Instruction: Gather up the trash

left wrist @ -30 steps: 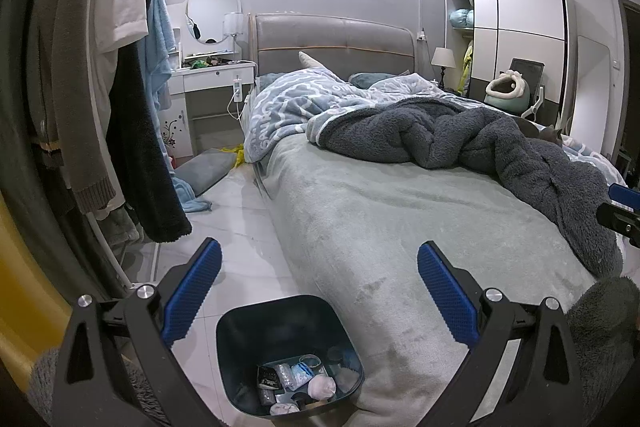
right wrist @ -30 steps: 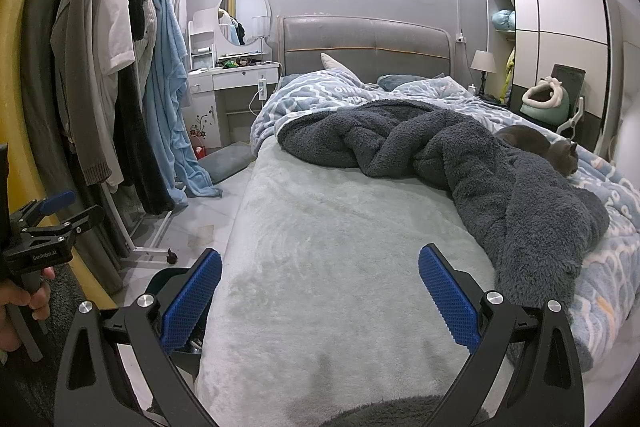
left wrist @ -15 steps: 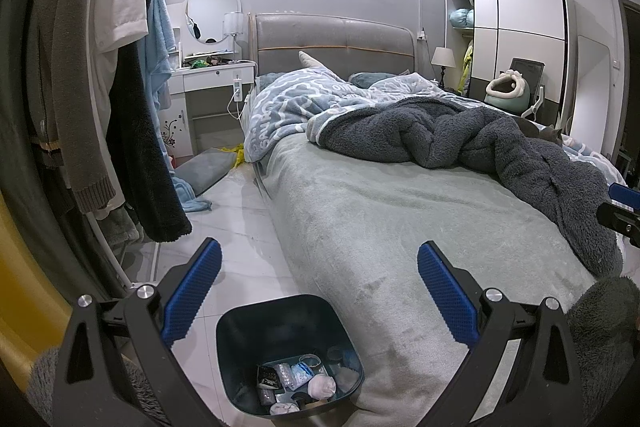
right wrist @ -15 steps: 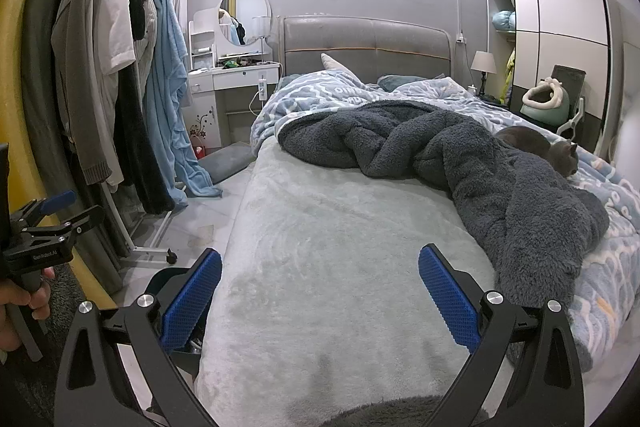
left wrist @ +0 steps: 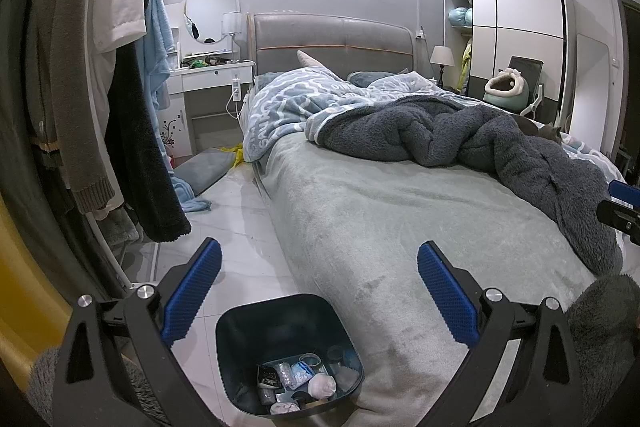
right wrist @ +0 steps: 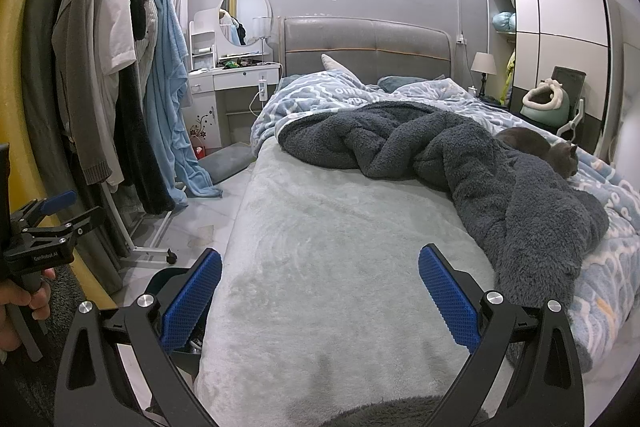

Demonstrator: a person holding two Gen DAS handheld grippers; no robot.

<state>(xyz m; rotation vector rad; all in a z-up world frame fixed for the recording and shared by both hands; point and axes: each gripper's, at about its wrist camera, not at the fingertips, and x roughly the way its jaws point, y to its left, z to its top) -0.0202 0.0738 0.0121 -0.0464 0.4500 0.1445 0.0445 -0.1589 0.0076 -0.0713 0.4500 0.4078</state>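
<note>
Dark bin of trash on floor, below left gripper, nearer arm | left wide, empty | right gripper wide, empty, over bed

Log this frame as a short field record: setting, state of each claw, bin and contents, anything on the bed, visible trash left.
setting: bedroom, both cameras facing the bed headboard
left claw: open, empty, above the bin
right claw: open, empty, over the grey sheet
bin: dark, on the floor against the bed's side, open top
bin contents: wrappers and crumpled tissues at the bottom
on bed: dark fleece blanket, patterned blue duvet, grey cat lying down
loose trash on sheet: none visible
</note>
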